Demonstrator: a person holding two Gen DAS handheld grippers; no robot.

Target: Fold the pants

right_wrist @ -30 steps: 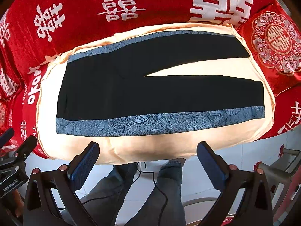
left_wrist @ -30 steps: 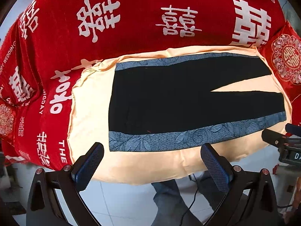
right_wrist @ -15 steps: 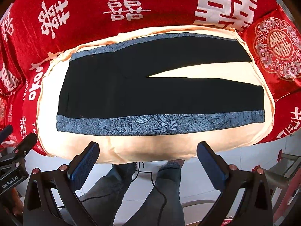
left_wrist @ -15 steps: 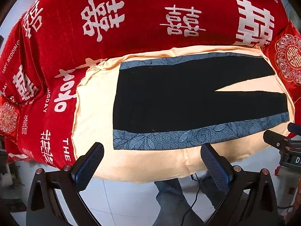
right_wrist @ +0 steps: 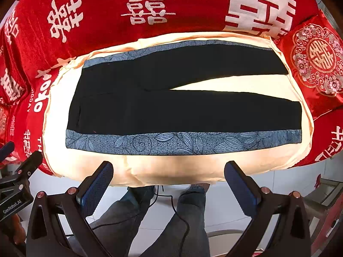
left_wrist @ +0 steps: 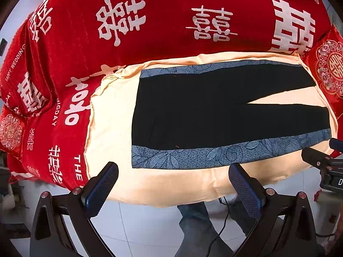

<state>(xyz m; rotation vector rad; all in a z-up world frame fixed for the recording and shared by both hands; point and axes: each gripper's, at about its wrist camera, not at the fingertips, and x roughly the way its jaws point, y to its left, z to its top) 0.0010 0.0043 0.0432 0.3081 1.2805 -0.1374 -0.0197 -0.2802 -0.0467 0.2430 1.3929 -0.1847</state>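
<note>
Black pants [left_wrist: 210, 109] with blue leaf-patterned side stripes lie flat on a cream cushion [left_wrist: 111, 128]. The waist is at the left and the two legs spread to the right. They also show in the right wrist view [right_wrist: 171, 107]. My left gripper [left_wrist: 173, 184] is open and empty, held in front of the cushion's near edge below the waist end. My right gripper [right_wrist: 169, 182] is open and empty, held before the near edge below the middle of the pants. Each gripper shows at the edge of the other's view.
A red sofa cover [left_wrist: 150, 21] with white characters surrounds the cushion. Red embroidered pillows [right_wrist: 317, 64] sit at the right. A white tiled floor [left_wrist: 150, 224] and the person's legs [right_wrist: 150, 214] lie below the near edge.
Both grippers have drifted slightly; the pants sit a little more to the right in the left wrist view. The pants lie as before and both grippers stay open.
</note>
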